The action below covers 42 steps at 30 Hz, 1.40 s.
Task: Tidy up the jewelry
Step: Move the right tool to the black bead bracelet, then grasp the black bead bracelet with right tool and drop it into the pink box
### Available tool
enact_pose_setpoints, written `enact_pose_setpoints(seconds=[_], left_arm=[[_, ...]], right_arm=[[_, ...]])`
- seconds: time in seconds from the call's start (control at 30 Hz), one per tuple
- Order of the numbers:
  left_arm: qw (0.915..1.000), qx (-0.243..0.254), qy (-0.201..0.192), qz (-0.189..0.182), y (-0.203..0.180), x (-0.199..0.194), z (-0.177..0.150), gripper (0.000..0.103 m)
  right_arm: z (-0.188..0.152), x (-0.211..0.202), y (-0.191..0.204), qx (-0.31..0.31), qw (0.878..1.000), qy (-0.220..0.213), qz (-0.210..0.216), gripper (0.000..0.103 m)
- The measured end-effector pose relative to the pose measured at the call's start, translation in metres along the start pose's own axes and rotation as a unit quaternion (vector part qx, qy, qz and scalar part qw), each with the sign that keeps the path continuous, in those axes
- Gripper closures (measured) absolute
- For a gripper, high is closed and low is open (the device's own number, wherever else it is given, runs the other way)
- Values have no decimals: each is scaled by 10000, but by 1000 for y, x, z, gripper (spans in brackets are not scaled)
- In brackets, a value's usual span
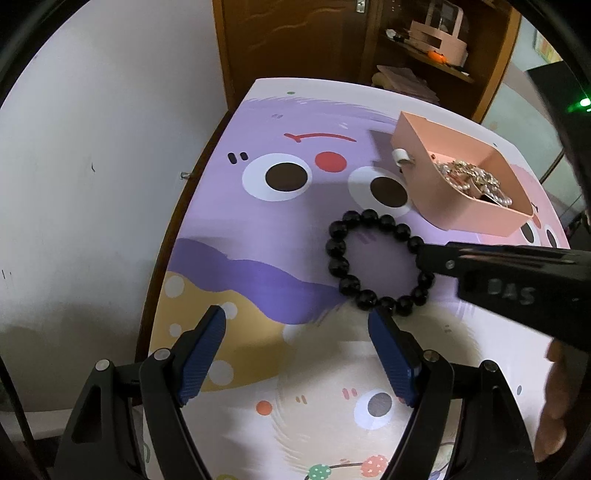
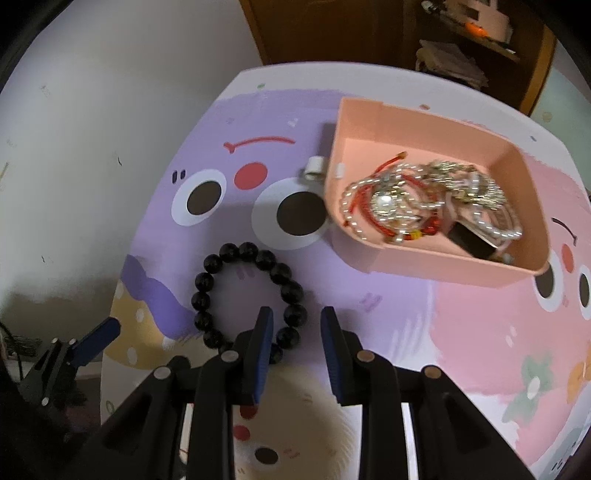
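A cartoon-print desk [image 1: 258, 236] carries a black bead bracelet [image 2: 236, 295] lying flat beside a pink tray [image 2: 436, 258] of tangled jewelry. The right gripper [image 2: 295, 321] appears narrowly parted, straddling one bead, unclamped; the left gripper [image 1: 295, 325] is spread, empty. Beads could roll aside. Open desk surrounds the bracelet.

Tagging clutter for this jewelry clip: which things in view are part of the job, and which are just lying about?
Part of the job:
- black bead bracelet
- pink tray
- tangled jewelry inside it

Lying about:
- small white clip beside the tray
- shelf clutter behind the table
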<state>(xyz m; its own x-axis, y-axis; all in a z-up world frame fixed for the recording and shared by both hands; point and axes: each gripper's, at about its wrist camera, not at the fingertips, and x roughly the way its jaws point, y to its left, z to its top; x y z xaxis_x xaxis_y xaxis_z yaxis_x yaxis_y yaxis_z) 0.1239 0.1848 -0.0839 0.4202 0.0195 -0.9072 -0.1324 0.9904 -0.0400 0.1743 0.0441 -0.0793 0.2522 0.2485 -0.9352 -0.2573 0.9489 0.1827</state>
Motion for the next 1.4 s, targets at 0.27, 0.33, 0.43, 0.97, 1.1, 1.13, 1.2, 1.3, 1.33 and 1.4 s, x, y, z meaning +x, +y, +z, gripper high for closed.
enact_pose_setpoints(seconds=[0.27,0.33,0.43,0.97,1.1,1.13,1.2,1.3,1.33,1.4], left_arm=[[10000,6,39,29,-1,4,2,25],[10000,9,49,20,-3,3,1,25],[10000,34,50,0,-7,2,0,25],[9991,376,130,-157,-41,-8,-12,25],[9987,458,100,-214,-51,-13,-11,25],[9985,486,80,-228,-55,-15,-9,25],[9982,546,26,-238,-61,-18,-5,25],[9978,612,-52,-253,-69,-23,2,25],[9976,633,-81,-255,-72,-25,4,25],[9974,662,-131,-256,-77,-28,11,25]], right_arm=[[2,17,9,-217,9992,112,-329,83],[2,16,10,-295,9984,61,-468,88],[-2,12,7,-305,9985,41,-446,88],[-54,-63,-40,-306,9946,-750,-651,88],[-47,-87,-60,-173,9939,-927,-578,88],[-44,-94,-65,-115,9937,-978,-536,88],[-39,-105,-72,-16,9935,-1045,-445,88],[-31,-121,-82,108,9920,-1215,-337,88],[-27,-123,-83,129,9915,-1259,-314,88],[-21,-132,-89,205,9903,-1357,-226,88]])
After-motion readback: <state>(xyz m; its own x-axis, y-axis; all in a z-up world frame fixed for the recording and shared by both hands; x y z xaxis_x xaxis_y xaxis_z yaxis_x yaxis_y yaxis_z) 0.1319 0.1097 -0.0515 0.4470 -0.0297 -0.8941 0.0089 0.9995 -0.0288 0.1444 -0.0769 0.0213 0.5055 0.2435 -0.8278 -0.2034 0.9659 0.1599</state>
